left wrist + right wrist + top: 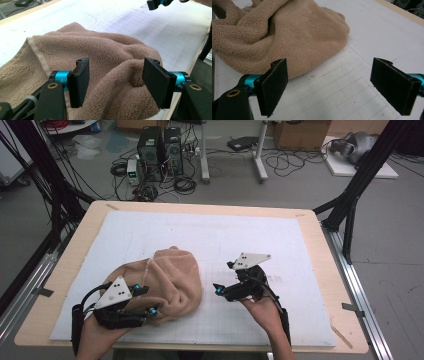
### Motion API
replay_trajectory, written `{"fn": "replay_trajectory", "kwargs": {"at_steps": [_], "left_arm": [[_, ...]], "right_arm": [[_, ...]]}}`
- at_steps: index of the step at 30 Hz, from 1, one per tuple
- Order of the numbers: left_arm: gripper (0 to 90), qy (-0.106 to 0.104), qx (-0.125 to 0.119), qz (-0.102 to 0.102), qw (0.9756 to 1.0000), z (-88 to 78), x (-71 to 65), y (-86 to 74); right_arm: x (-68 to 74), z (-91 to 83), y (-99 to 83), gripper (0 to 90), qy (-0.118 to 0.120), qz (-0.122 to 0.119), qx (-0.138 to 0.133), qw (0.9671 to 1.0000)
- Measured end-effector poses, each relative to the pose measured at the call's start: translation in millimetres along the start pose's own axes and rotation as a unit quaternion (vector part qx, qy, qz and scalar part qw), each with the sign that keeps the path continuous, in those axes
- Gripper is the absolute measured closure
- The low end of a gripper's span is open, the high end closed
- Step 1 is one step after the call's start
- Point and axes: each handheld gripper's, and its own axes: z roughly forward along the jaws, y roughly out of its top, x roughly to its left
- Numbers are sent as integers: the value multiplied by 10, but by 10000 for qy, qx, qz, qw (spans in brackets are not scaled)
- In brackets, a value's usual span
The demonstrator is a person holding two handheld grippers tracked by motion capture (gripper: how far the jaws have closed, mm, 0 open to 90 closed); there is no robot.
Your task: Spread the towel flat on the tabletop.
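Towel (167,282) sits bunched on the bench (65,265). Left gripper (120,85) straddles a fold, jaws released; right gripper (337,86) (released too) waits nearby. Next, pinch an edge.

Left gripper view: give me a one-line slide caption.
Open left gripper straddles a fold of the crumpled tan terry towel on the white gridded mat.

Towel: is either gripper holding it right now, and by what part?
Nothing is held. The left gripper straddles a fold of the towel, jaws open; the right gripper is open over bare mat.
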Motion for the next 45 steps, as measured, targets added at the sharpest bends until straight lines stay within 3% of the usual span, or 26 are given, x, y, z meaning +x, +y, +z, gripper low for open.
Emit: {"fn": "replay_trajectory", "kwargs": {"at_steps": [8, 13, 17, 19, 20, 22, 26, 31, 33, 36, 38, 43, 44, 45], "left_arm": [[328, -196, 123, 62, 9997, 181, -71, 43], [304, -396, 412, 91, 9983, 438, -115, 45], [335, -360, 741, 98, 9966, 659, -91, -17], [491, -441, 935, 94, 9946, 749, -85, -54], [669, -473, 1056, 127, 9932, 791, -94, -65], [748, -396, 1157, 238, 9922, 850, -132, -70], [786, -608, 1017, 95, 9929, 877, -138, -5], [789, -962, 783, 176, 9921, 904, -275, 138], [789, -1077, 720, 305, 9911, 892, -360, 188], [789, -1281, 595, 325, 9894, 815, -448, 192], [788, -1301, 586, 414, 9889, 732, -483, 160], [758, -1125, 526, 419, 9914, 547, -477, 41], [666, -1124, 513, 391, 9916, 523, -466, 23], [666, -1127, 486, 351, 9918, 499, -460, 9]], "right_arm": [[-36, -83, -41, 139, -70, 25, -76, 9999], [-53, -144, -82, 139, -103, 43, -74, 9999], [-69, -185, -116, 139, -137, 82, -87, 9998], [-83, -216, -140, 139, -164, 108, -100, 9998], [-96, -247, -168, 139, -174, 152, -110, 9997], [-115, -274, -193, 140, -201, 179, -124, 9996], [-142, -328, -229, 140, -248, 227, -173, 9993], [-155, -370, -240, 142, -258, 257, -207, 9991], [-158, -368, -247, 148, -243, 263, -202, 9992], [-133, -308, -233, 150, -187, 236, -160, 9994], [-109, -233, -207, 153, -131, 188, -129, 9997], [-31, -8, -132, 173, -32, 87, -4, 10000], [6, 112, -101, 208, -3, 17, 39, 10000], [6, 112, -101, 208, -3, 17, 39, 10000]]}}
